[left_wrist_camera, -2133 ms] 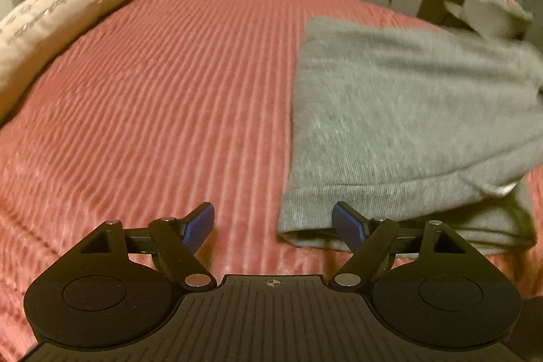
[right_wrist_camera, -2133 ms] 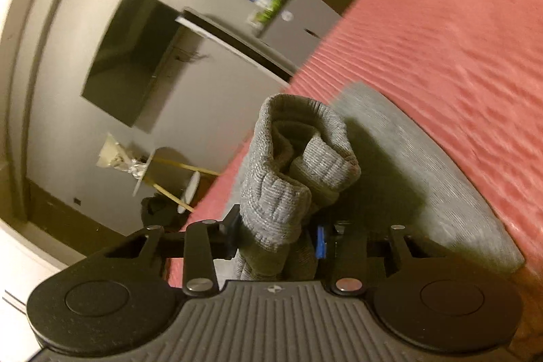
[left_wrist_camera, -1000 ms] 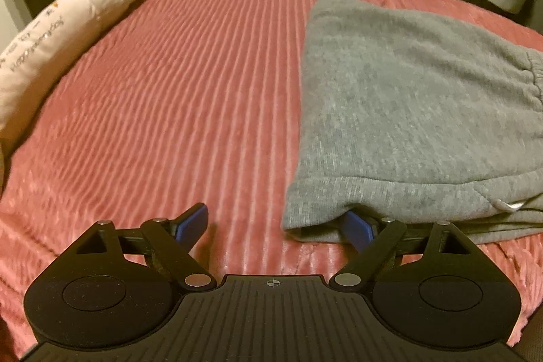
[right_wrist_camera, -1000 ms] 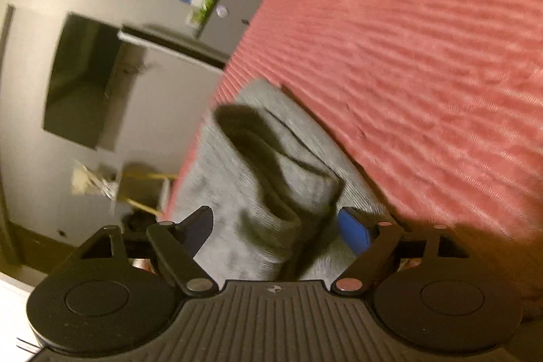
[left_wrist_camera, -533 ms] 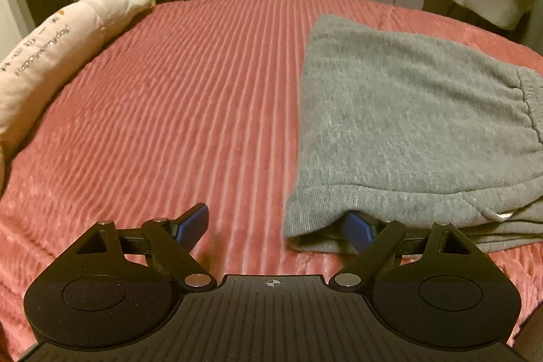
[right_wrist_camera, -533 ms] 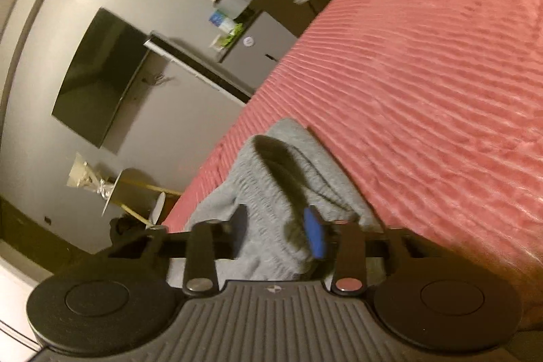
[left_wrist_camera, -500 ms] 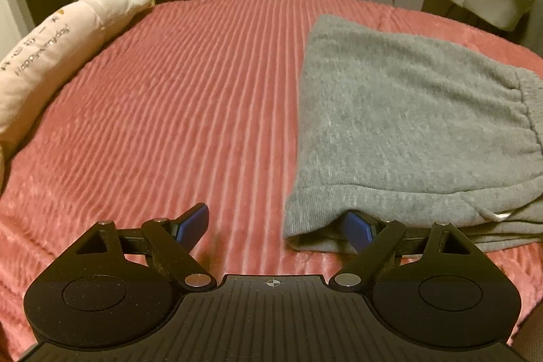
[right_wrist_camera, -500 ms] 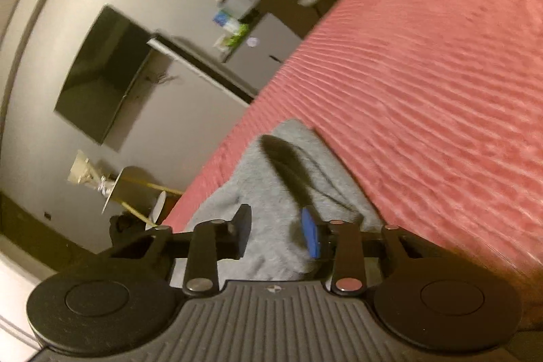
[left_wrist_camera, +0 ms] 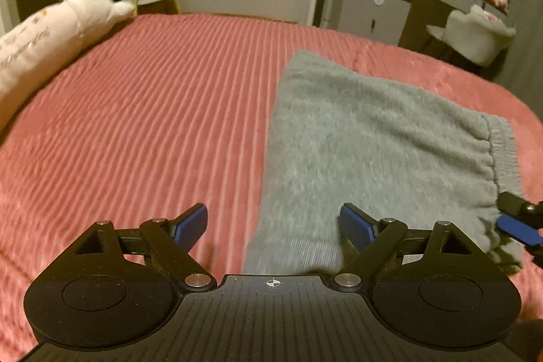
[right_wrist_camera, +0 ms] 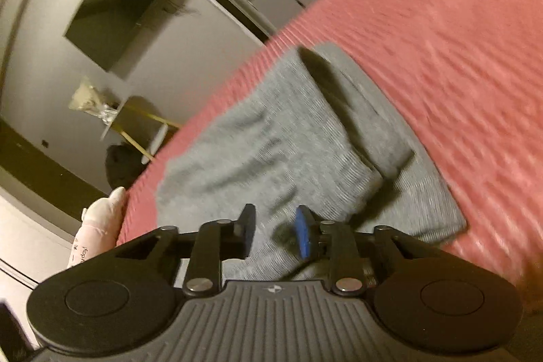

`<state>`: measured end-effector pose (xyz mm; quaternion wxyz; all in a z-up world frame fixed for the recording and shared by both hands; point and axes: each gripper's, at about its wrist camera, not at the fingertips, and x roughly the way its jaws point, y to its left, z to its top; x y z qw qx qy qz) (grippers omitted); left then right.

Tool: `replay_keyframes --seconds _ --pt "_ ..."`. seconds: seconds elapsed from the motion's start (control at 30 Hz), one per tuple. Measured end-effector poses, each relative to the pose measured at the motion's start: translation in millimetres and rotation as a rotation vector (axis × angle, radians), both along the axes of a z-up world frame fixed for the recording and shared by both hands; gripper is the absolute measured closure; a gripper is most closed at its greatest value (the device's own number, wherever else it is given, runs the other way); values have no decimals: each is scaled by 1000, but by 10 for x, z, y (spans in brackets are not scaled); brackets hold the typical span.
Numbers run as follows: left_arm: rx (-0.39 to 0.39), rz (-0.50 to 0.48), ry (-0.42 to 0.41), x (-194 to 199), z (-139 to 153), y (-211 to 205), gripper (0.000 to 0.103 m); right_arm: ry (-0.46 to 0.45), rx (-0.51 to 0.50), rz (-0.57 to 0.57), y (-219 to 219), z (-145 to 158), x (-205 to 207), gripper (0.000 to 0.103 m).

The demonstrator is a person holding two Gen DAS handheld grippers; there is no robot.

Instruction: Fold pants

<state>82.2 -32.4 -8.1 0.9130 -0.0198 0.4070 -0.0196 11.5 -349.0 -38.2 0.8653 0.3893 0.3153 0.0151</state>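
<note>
Bed (left_wrist_camera: 142,111) fills most of both views, with the folded grey pants (left_wrist_camera: 366,151) lying flat across the right half of the left wrist view. Left gripper (left_wrist_camera: 273,221) has its fingers spread wide astride the near cuff corner; right gripper (right_wrist_camera: 275,234) has fingers narrowed but pinching nothing. Both should probably take the near edge evenly before folding away.

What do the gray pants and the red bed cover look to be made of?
Gray pants: apparently a soft knit, fleece or sweater-like cotton blend, matte; fuzzy nap, with fine ribbing on the band along one edge. Red bed cover: seemingly plush, velvety or corduroy-like fabric with a slight sheen; raised parallel ridges catch light. Exact fibers cannot be told.
</note>
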Motion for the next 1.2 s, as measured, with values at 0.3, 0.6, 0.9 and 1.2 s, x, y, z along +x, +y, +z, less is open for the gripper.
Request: replay_keyframes --seconds 0.3,0.6,0.9,1.2 --pt "84 -26 36 256 -341 -102 7 4 -41 6 -12 -37 130 86" --pt "48 -16 41 318 -411 -40 4 28 -14 -28 -172 -179 278 103" --pt "-30 24 42 295 -384 132 1 26 -13 -39 -142 -172 239 103" --pt "-76 -113 14 -84 -168 -5 1 23 149 -55 -106 -74 -153 48"
